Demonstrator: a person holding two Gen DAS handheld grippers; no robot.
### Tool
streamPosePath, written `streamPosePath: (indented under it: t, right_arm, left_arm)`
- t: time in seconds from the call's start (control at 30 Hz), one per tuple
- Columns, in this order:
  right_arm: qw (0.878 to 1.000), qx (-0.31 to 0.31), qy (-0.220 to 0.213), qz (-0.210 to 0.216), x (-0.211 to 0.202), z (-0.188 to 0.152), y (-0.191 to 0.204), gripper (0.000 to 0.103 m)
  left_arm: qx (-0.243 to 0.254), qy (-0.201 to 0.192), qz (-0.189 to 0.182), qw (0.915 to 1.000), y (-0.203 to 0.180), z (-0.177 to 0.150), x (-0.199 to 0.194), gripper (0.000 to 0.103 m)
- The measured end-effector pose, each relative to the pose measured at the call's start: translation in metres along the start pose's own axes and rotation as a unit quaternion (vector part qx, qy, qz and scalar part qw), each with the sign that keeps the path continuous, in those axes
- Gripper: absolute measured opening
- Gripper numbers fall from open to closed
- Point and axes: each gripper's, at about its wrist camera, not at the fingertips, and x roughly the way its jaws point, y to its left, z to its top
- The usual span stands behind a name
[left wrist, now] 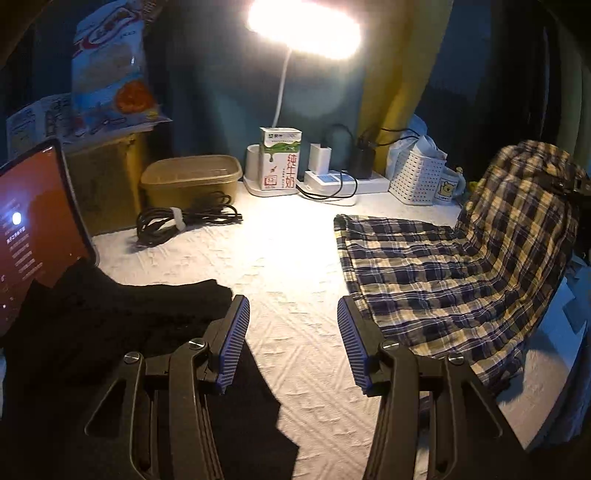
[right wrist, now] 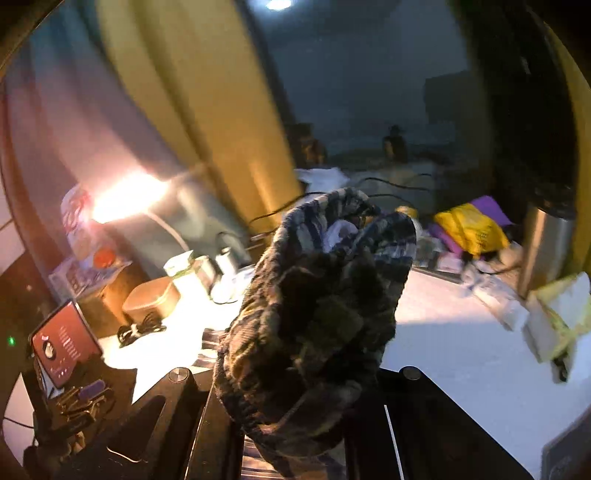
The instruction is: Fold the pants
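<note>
The blue, cream and yellow plaid cotton pants (left wrist: 436,266) lie on the right half of the left wrist view, one end spread flat on the white textured tabletop (left wrist: 291,266) and the other end lifted up toward the upper right of the frame. In the right wrist view the same cloth fills the centre as a bunched, blurred wad (right wrist: 317,314), rising straight out from between the black fingers of the right claw (right wrist: 295,417). That claw is closed tight on the pants.

The left claw (left wrist: 293,343) sits at the bottom centre of its own view, its ribbed blue pads (left wrist: 234,343) parted about halfway with only bare tabletop between them; it holds nothing. Its right finger is just beside the near edge of the plaid cloth.

A folded black garment (left wrist: 122,317) lies at the lower left, under the left finger. Behind it a tablet with a red screen (left wrist: 33,236) leans at the left edge. Farther back are a coiled black cable (left wrist: 181,221), a tan lidded plastic box (left wrist: 192,179), a green-and-white milk carton (left wrist: 280,158), a white power strip (left wrist: 343,181) and a white perforated basket (left wrist: 417,177). A lit desk lamp (left wrist: 303,27) glares at the top centre.
</note>
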Motion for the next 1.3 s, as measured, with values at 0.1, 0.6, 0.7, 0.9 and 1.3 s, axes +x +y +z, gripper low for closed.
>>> streamPosePath:
  t: [0.1,0.6,0.7,0.9,1.3]
  right_arm:
    - [1.0,-0.021,0.013,0.015,0.019,-0.002,0.032,0.008]
    - [0.985,-0.084,0.146,0.048,0.144,-0.064,0.137,0.009]
    - [0.976,-0.105,0.186,0.047,0.159,-0.082,0.148,0.023]
    - [0.969,-0.14,0.18,0.09,0.146,-0.088,0.166,0.103]
    - [0.988,-0.091,0.123,0.03,0.092,-0.067,0.07,0.097]
  left_arm:
    - [-0.007,-0.003,0.0,1.0,0.008,-0.005,-0.003,0.049]
    - [-0.043,0.007,-0.001,0.999,0.048,-0.026,-0.013,0.05]
    - [-0.045,0.008,0.0,0.999,0.05,-0.026,-0.012,0.05]
    - [-0.035,0.012,-0.003,0.9993,0.041,-0.021,-0.011,0.05]
    - [0.032,0.017,-0.053,0.9979,-0.032,0.018,0.021,0.058]
